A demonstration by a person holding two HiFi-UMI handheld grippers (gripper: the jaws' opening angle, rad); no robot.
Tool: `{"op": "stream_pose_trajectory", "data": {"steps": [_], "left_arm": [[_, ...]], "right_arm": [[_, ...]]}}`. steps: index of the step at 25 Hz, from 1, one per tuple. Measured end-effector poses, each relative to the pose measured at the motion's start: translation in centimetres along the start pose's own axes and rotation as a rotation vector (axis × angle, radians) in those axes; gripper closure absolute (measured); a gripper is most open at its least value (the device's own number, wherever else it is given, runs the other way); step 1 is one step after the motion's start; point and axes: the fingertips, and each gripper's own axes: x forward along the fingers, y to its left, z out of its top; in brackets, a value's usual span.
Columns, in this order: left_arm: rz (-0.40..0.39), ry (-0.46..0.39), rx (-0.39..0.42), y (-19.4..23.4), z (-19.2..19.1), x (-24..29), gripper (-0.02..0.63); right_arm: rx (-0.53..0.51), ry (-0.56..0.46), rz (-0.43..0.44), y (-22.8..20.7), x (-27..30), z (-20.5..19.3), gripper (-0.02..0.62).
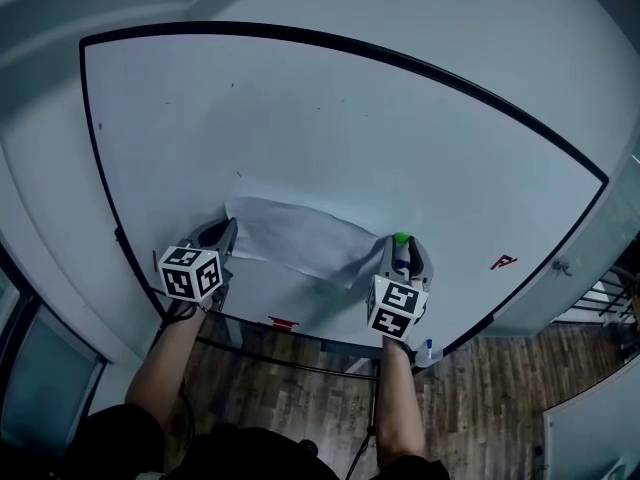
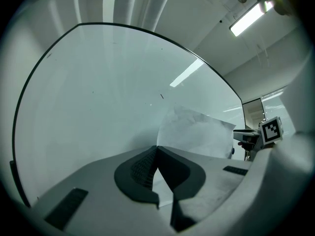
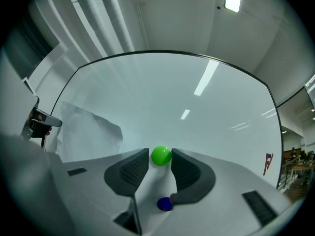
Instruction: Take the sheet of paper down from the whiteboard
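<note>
A white sheet of paper [image 1: 300,233] hangs creased on the whiteboard [image 1: 330,118]. My left gripper [image 1: 226,240] is shut on the sheet's left edge; in the left gripper view the paper [image 2: 197,132] runs out from between the closed jaws of the left gripper [image 2: 156,150]. My right gripper [image 1: 401,252] is at the sheet's right end, its jaws closed round a green ball magnet [image 1: 401,238]. In the right gripper view the green magnet [image 3: 161,156] sits between the tips of the right gripper [image 3: 160,151]. A blue magnet [image 3: 165,204] lies lower, on the paper [image 3: 88,132].
A red mark [image 1: 503,262] sits on the board's right side, also visible as the red mark [image 3: 268,163] in the right gripper view. The board's black frame [image 1: 560,148] curves round it. A small red item [image 1: 283,322] lies on the ledge below, above the wooden floor [image 1: 480,398].
</note>
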Motion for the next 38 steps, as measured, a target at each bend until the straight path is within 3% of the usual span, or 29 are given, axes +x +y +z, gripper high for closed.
{"op": "stream_pose_trajectory", "data": {"steps": [26,38], "left_arm": [[-0.036,0.009,0.124,-2.9,-0.1,-2.4,0.586],[-0.054,0.026,0.15,-4.4,-0.9,-3.7,0.586]], "right_arm": [[0.083,0.045,0.04,0.8,-4.0,-2.3,0.459],[0.119,0.058,0.097,2.0,-5.2,-3.4,0.539]]}}
